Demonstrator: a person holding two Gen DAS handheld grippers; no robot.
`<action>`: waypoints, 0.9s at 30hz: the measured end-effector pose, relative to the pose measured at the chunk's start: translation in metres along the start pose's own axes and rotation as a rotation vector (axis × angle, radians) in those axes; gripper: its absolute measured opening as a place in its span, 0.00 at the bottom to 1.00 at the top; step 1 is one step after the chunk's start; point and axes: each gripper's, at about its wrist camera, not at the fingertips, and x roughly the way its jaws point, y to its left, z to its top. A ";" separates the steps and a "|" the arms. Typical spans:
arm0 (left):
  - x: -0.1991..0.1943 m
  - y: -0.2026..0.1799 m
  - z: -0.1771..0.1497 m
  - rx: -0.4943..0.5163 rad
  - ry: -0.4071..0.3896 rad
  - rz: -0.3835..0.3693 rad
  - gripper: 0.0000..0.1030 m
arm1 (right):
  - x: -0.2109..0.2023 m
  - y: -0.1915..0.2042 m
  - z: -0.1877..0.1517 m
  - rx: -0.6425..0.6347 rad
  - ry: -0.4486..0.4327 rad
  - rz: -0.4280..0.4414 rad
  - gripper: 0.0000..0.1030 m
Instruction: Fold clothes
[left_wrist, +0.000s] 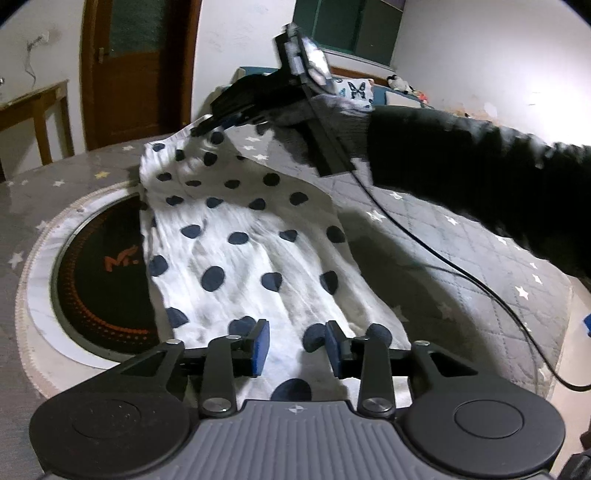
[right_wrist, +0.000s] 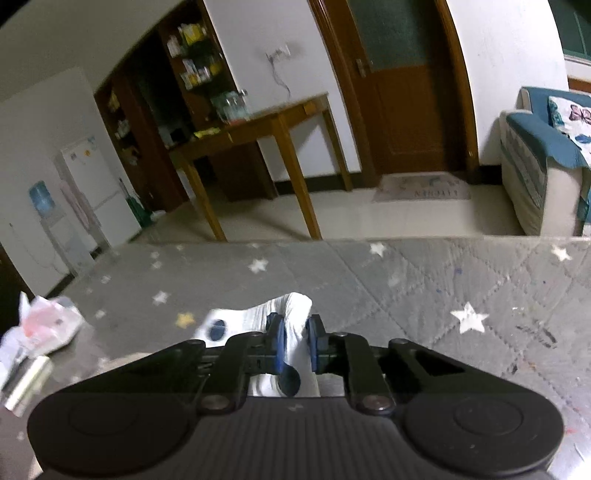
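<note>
On the left side, we see our left claw (left_wrist: 297, 345) standing partly open over the near end of the polka-dot garment (left_wrist: 240, 236), its blue pads (left_wrist: 263, 341) spread either side of the cloth and not pressing on it, so it holds nothing. The garment lies stretched across the grey star-quilted desk (left_wrist: 461, 258), its left edge draped over the round black cooktop (left_wrist: 99, 280) set into the desk's left side. We judge the first risk here: with that near end free, any pull from the far side could drag the whole piece across the desk or bunch it over the cooktop rim rather than fold it cleanly.

Moving right, the far corner of the garment is lifted off the desk by our right claw (left_wrist: 201, 127), held by a dark-sleeved arm (left_wrist: 461, 166). In the right wrist view that right claw (right_wrist: 294, 341) is nearly closed, with a narrow bunch of white fabric (right_wrist: 291, 310) pinched between its pads. We think the grip is thin: only a small tuft sits in the pads, so the corner may slip out mid-fold. The trailing black cable (left_wrist: 424, 254) lies across the desk's right side, just beside the cloth, and could snag it.
</note>
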 end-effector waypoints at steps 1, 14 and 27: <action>-0.001 0.001 0.000 0.000 -0.003 0.012 0.37 | -0.008 0.004 0.001 -0.003 -0.008 0.009 0.11; -0.025 0.037 0.011 -0.090 -0.049 0.242 0.42 | -0.150 0.081 -0.050 -0.090 -0.049 0.205 0.11; -0.076 0.067 0.019 -0.195 -0.146 0.357 0.45 | -0.274 0.163 -0.171 -0.477 -0.012 0.375 0.12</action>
